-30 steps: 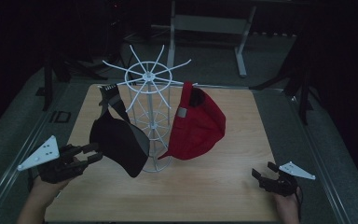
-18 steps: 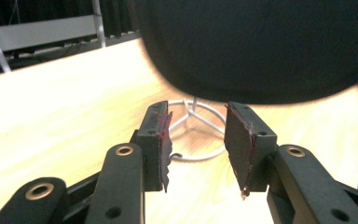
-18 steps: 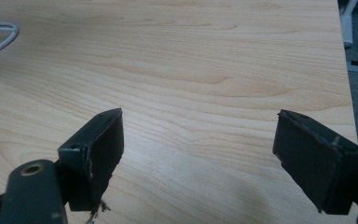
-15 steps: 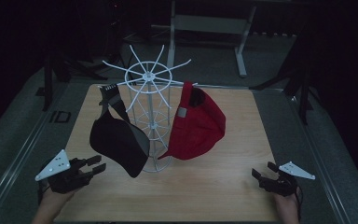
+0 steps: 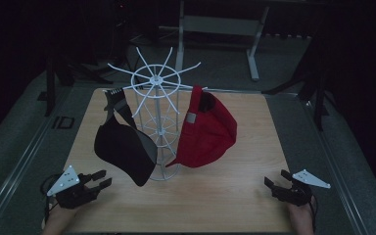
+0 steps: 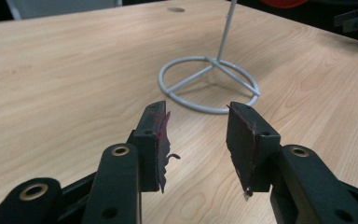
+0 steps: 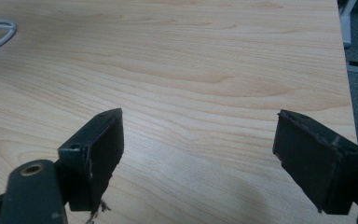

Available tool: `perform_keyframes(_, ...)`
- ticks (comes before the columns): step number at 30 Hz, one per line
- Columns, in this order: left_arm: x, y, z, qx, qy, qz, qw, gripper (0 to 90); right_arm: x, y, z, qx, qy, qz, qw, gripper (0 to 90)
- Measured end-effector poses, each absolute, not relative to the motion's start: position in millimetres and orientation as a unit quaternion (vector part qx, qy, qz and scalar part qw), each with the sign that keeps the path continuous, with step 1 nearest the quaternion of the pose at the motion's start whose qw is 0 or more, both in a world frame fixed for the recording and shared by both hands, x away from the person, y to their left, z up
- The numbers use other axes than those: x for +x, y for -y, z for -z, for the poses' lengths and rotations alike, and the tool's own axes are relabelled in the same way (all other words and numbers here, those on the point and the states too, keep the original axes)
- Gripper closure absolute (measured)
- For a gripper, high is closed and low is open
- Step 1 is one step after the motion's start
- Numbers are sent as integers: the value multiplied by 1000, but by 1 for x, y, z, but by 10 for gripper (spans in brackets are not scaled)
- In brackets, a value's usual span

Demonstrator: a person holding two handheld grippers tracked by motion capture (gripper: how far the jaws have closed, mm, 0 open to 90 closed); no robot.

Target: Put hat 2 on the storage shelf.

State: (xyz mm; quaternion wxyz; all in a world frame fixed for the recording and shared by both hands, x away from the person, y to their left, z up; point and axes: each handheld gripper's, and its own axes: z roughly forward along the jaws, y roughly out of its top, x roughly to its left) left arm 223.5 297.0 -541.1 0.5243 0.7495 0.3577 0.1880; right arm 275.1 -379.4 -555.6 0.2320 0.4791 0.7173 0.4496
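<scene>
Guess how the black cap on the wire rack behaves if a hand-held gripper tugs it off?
The black cap is probably floppy: its crown sags below the arm it hangs on. Likely light, since a thin arm carries it. The white wire rack is tall on a small ring base, so a sideways tug may tip it.

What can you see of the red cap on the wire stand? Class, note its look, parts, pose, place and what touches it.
The red cap looks like soft fabric and hangs from an arm of the white wire stand on the stand's right side. It hangs tilted, crown bulging right, brim pointing down and left toward the stand's base ring. A small grey tag sits on the side facing the stand, and a dark opening shows near its top. It hangs above the wooden table. Neither gripper touches it.
</scene>
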Motion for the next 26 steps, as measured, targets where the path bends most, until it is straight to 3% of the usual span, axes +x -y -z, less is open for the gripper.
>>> perform_keyframes(13,217,-298,551,737,-411,-233,484,572,275,379,555,485,-713,-444,245,162)
perform_keyframes(26,216,-296,558,737,-416,-234,478,572,275,383,555,515,-693,-427,268,162)
